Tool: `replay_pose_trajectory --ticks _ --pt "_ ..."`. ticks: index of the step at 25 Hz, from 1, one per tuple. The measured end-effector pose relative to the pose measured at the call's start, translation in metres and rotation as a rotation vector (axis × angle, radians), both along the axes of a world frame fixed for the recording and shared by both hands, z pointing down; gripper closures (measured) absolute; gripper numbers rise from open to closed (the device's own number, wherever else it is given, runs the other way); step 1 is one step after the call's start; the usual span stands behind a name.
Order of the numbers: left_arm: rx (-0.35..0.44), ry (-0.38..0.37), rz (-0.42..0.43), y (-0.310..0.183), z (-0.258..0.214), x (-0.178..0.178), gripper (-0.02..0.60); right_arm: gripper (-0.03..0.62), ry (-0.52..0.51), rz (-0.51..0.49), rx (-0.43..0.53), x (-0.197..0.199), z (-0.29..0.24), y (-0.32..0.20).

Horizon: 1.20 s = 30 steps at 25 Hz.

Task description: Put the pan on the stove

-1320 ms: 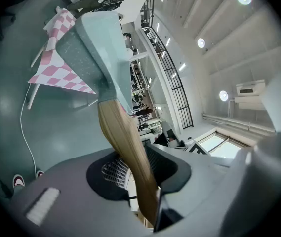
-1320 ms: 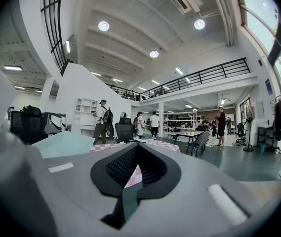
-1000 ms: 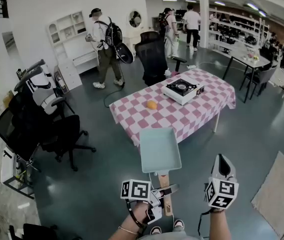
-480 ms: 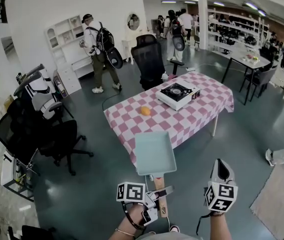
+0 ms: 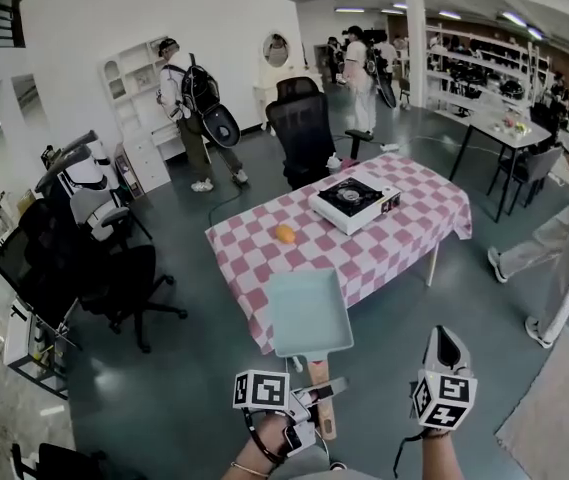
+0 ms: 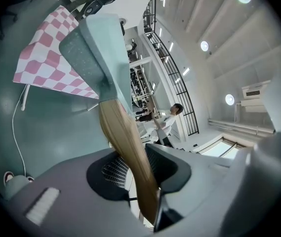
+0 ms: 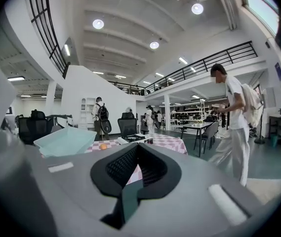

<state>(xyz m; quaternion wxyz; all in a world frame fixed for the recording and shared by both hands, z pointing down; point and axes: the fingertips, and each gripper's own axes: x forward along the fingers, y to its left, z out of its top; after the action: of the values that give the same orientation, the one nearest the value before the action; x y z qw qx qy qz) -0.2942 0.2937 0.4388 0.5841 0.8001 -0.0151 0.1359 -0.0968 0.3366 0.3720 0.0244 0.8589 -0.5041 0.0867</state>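
The left tool point(image 5: 322, 389) is closed tight on the light brown wooden handle point(image 5: 318, 371) of the pale green square pan point(image 5: 309, 313). The pan is up in the air and flat, in front of the near end of the tabletop point(image 5: 384, 243) with the pink and white checked cloth. The white box stove point(image 5: 352, 200) with the black burner sits on the far part of the tabletop, well apart from the pan. A small orange round thing point(image 5: 284, 233) lies on the cloth between them. The right tool point(image 5: 447, 336) is closed with nothing in it, held up beside the pan handle.
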Motion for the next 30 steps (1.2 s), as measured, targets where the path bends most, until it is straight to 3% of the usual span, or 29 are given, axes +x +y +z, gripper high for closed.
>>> replay_pose_trajectory --ticks 7,15,30 --pt "0.008 -0.024 0.014 -0.014 -0.006 0.020 0.482 0.585 -0.038 0.011 0.022 0.028 0.004 -0.017" --pt "0.024 0.005 0.033 -0.070 0.002 0.059 0.482 0.585 -0.021 0.042 -0.001 0.059 0.019 -0.052" --pt "0.023 0.001 0.044 -0.200 0.001 0.134 0.482 0.585 0.006 0.029 -0.030 0.128 0.012 -0.189"
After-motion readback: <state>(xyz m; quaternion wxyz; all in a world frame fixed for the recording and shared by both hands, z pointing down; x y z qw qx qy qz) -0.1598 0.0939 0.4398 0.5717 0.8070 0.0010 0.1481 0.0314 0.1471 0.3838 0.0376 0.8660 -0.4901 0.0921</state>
